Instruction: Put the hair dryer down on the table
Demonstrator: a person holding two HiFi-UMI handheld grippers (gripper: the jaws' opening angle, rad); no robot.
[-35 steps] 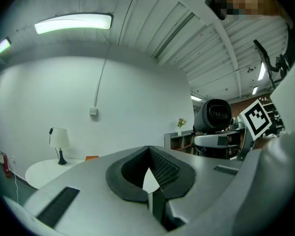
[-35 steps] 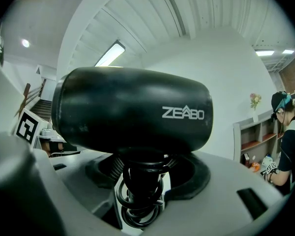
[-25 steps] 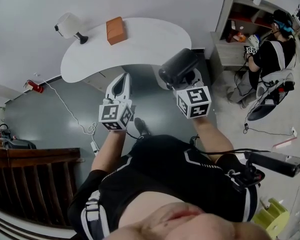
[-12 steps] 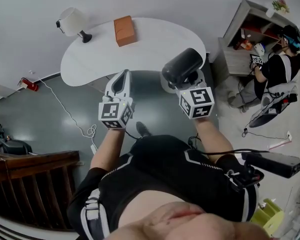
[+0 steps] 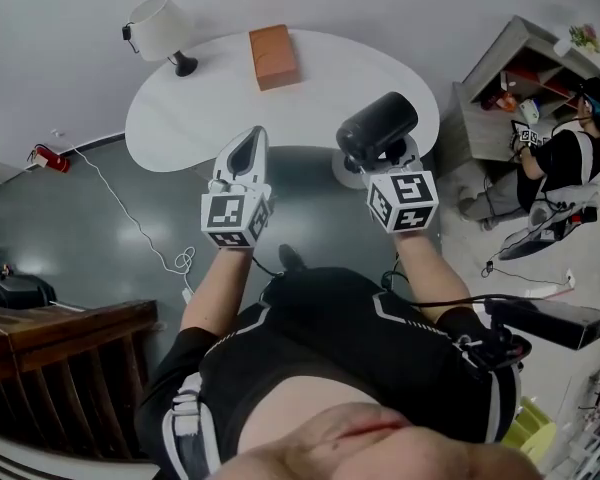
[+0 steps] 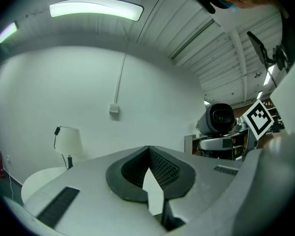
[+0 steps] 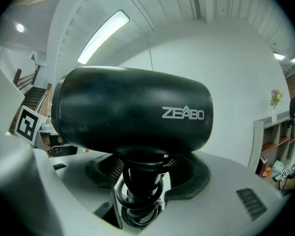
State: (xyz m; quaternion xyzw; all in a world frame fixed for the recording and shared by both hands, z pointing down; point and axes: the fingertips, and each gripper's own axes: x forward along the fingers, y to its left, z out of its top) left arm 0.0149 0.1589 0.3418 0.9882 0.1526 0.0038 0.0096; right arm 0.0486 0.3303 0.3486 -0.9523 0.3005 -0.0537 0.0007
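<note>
Black hair dryer (image 5: pixel 377 125) clamped by its handle in the right gripper (image 7: pixel 142 176) — left gripper (image 6: pixel 150 168) closed, empty

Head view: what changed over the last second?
Both grippers moved closer to the table; the left gripper and right gripper now overlap its near edge in view. Nothing grabbed or released. Same: hair dryer clamped in the right, left shut and empty, lamp and box untouched.

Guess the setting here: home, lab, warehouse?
Probably a staged room in a lab or studio rather than a home. A white curved table with a table lamp stands on bare floor, a loose cable trails across that floor, and a second person works at a shelf unit.
</note>
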